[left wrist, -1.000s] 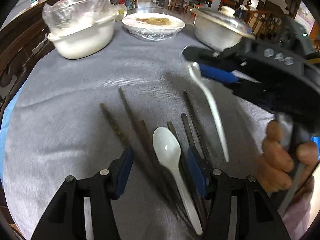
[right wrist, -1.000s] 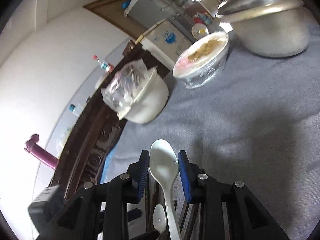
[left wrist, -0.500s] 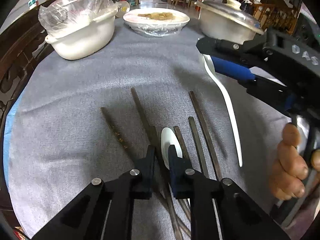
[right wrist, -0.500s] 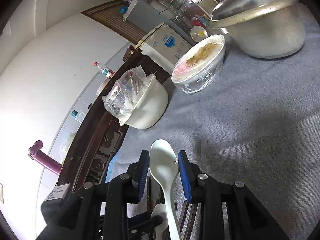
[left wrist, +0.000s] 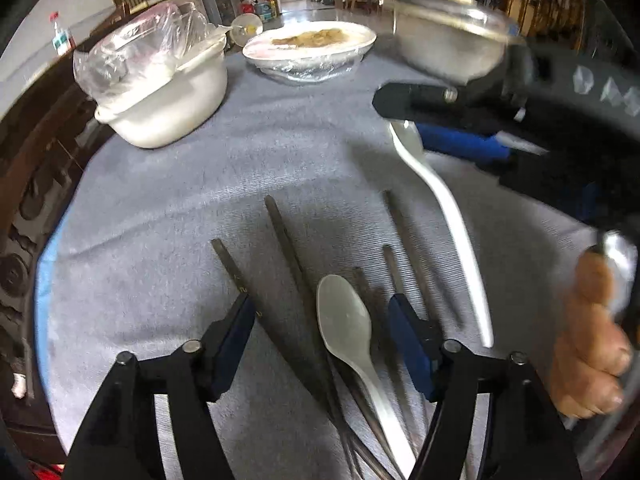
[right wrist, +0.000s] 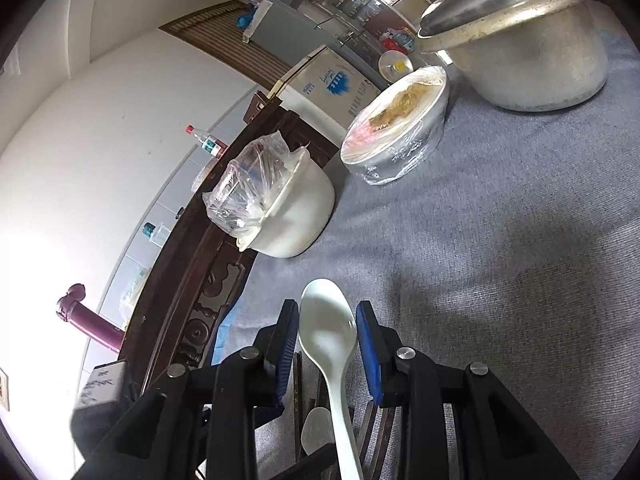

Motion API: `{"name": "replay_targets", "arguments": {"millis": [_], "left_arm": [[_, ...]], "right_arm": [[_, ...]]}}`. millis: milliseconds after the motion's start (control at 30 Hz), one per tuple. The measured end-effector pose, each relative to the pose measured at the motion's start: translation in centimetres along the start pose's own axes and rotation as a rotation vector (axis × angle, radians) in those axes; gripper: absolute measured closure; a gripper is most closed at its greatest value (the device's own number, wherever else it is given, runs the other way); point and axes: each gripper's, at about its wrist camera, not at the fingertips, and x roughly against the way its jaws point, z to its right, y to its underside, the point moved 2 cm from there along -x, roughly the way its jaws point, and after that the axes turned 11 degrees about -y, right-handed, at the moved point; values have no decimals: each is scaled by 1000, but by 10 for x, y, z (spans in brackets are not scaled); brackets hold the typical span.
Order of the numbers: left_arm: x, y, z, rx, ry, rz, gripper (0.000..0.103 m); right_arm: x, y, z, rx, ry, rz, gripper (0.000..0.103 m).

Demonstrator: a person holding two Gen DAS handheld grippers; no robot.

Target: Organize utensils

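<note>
A white plastic spoon lies on the grey cloth among several dark chopsticks. My left gripper is open and low over them, its blue pads either side of the spoon's bowl. My right gripper is shut on a second white spoon, bowl forward, held in the air above the cloth. In the left wrist view that spoon hangs from the right gripper to the right of the chopsticks, handle pointing down.
A white pot with a plastic bag stands at the back left. A film-covered dish of food is at the back middle. A lidded metal pot is at the back right. A dark carved wooden edge borders the left.
My left gripper was open, shut half a second ago, and is open again around the lying spoon. The right gripper with its spoon has shifted slightly.
</note>
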Motion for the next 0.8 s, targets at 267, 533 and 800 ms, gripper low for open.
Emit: {"name": "replay_targets", "arguments": {"millis": [267, 533, 800], "left_arm": [[5, -1, -6, 1, 27, 28, 101], [36, -5, -26, 33, 67, 101, 101], [40, 22, 0, -73, 90, 62, 58]], "right_arm": [[0, 0, 2, -9, 2, 5, 71], [-1, 1, 2, -13, -7, 3, 71], [-2, 1, 4, -17, -2, 3, 71]]}}
